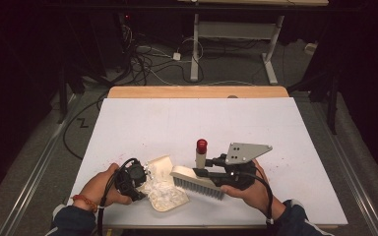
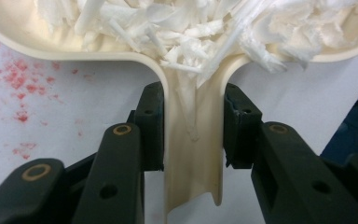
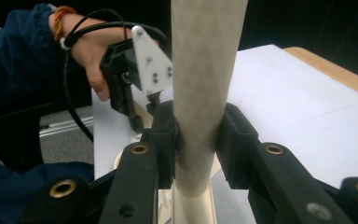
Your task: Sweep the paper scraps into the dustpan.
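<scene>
1. The left hand (image 1: 101,189) sits at the near left of the white table (image 1: 142,118), with a band on its wrist and a dark blue sleeve behind it.
2. It holds the left tongs (image 2: 193,126), which are closed on the narrow handle of a cream dustpan (image 1: 166,189). In the left gripper view the two black pads press flat on either side of that handle.
3. The dustpan lies on the table near the front edge, just right of the left hand. Its tray holds a heap of white shavings (image 2: 200,25), some of which spill down into the channel of the handle.
4. Small red specks (image 2: 16,88) mark the table beside the dustpan.
5. Just right of the dustpan lies a brush (image 1: 197,181) with pale bristles. Its left end is at the dustpan's edge; whether the two touch cannot be told.
6. The right tongs (image 3: 198,140) are clamped on the brush's pale handle, which stands upright between the pads in the right gripper view.
7. A small bottle with a red cap (image 1: 201,152) stands upright on the table just behind the brush.
8. The right hand (image 1: 248,189) grips the right tongs at the near right, with a grey three-cornered plate on top.
</scene>
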`<state>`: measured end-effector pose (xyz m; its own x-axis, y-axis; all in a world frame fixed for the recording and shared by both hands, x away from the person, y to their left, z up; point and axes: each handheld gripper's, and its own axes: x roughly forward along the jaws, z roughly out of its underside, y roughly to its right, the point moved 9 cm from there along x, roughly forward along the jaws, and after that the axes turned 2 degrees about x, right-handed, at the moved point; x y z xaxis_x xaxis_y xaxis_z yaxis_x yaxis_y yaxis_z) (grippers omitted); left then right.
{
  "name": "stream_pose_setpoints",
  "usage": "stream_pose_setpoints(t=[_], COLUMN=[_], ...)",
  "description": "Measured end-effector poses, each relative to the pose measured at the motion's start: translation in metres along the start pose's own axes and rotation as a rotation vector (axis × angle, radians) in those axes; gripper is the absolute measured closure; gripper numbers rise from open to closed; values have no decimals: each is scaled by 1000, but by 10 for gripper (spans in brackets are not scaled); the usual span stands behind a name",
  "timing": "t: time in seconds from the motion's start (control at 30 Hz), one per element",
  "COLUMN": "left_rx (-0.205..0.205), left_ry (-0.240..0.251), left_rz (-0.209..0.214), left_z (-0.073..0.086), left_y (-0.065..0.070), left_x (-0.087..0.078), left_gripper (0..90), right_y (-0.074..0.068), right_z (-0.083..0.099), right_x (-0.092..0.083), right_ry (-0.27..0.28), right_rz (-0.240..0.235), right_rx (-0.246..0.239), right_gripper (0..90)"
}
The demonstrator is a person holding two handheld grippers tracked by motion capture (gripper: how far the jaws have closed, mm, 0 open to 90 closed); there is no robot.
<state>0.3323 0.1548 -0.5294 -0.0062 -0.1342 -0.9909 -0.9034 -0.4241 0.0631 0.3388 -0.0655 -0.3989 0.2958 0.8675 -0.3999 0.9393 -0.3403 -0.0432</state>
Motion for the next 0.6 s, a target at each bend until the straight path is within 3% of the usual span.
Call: stream_pose_setpoints(t=[0.2, 0.37, 0.47, 0.6], left_rx=[-33, -36, -38, -74], left_ry=[41, 52, 56, 76], left_rz=[8, 7, 6, -11], left_z=[-4, -3, -3, 0], left_y=[-4, -3, -4, -9], left_x=[0, 1, 0, 0], left_gripper=[631, 631, 631, 629], right_y=[17, 31, 36, 43], right_z=[1, 3, 4, 9], right_x=[-6, -16, -24, -36], right_ry=[-3, -6, -5, -15], right_rz=[50, 106, 119, 129], right_rx=[16, 22, 31, 45], right_gripper=[711, 711, 711, 711])
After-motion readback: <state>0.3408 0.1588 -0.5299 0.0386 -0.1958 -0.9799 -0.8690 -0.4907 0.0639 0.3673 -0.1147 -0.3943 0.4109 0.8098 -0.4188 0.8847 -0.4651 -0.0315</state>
